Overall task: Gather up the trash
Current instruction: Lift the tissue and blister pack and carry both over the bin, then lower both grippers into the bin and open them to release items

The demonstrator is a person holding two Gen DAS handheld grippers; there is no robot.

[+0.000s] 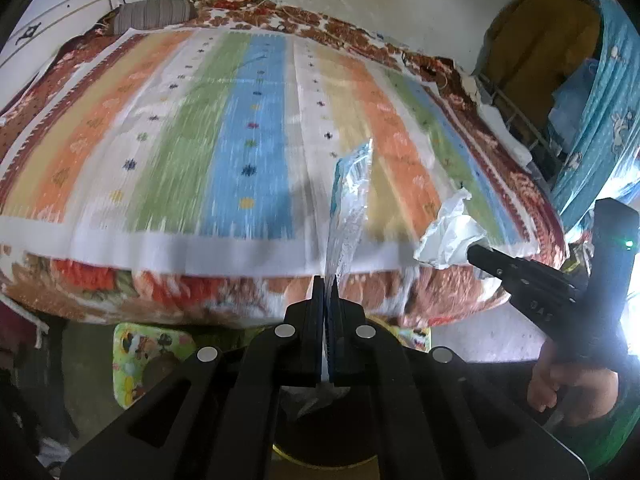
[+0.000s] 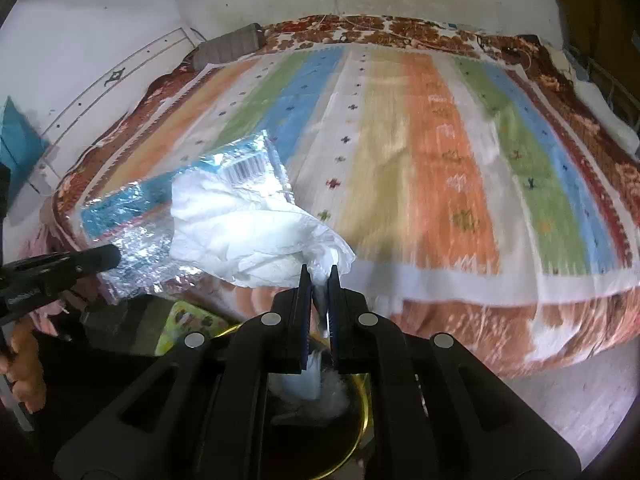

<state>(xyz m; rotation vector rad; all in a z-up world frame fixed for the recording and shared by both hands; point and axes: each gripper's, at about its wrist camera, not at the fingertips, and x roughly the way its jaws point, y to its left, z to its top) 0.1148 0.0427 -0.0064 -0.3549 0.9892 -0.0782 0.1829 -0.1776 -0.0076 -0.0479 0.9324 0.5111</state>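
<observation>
Left wrist view: left tongs (image 1: 329, 280) clamped on a foil wrapper (image 1: 349, 204) standing upward at frame centre; a dark gold-rimmed bin (image 1: 320, 454) lies directly beneath.

Right wrist view: right tongs (image 2: 319, 276) pinch white crumpled paper (image 2: 248, 236), centre-left; bin rim (image 2: 362, 420) below them.

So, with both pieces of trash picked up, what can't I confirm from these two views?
- Foil wrapper: left wrist view shows it edge-on; the print is blurred in the right wrist view.
- Gold-rimmed container: mostly hidden behind the right hand-held gripper; contents unclear.
- White crumpled bag: covers part of the wrapper.
- Striped bedcover: motion-blurred, so small leftover trash can't be ruled out.
- Left hand-held gripper: its body blocks the floor below.
</observation>
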